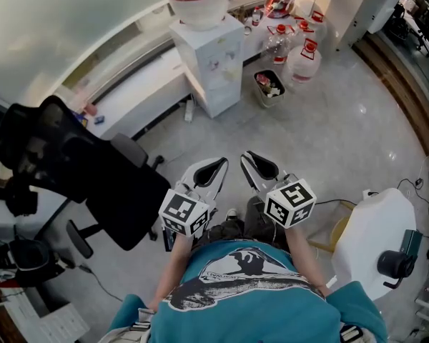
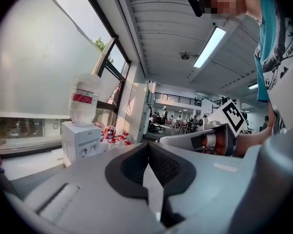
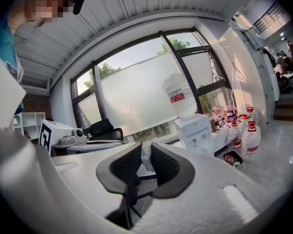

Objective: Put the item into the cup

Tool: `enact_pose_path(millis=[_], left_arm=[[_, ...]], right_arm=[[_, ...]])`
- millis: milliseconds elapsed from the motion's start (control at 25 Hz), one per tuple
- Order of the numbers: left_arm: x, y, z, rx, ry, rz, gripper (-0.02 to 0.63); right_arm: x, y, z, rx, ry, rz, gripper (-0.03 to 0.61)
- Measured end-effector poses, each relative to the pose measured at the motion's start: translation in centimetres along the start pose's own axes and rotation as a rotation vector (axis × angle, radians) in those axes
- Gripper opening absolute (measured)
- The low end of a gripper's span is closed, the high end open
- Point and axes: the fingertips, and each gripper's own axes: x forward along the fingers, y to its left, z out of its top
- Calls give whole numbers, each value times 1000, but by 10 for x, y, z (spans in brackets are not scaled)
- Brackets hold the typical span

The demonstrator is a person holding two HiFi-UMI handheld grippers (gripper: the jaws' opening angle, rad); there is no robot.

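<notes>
Left gripper (image 2: 148, 146) closed; right gripper (image 3: 146, 149) slightly parted

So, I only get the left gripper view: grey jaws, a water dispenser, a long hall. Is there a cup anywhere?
Observer: No cup shows in any view. In the head view there is only floor below the left gripper and the right gripper, which the person holds close to the body.
Operator: And that right one, is it holding something?
Observer: No. In its own view the jaws stand slightly apart with nothing between them.
</notes>
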Motion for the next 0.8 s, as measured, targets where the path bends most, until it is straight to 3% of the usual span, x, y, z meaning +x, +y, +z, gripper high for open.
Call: enact_pose_path(millis=[320,800], left_arm=[[28,28,2,-37,7,32,12],[129,90,30,-72,-3,128,12]], right_arm=[[23,-31,7,17,28,23,60],[72,-139,55,38,55,85,60]])
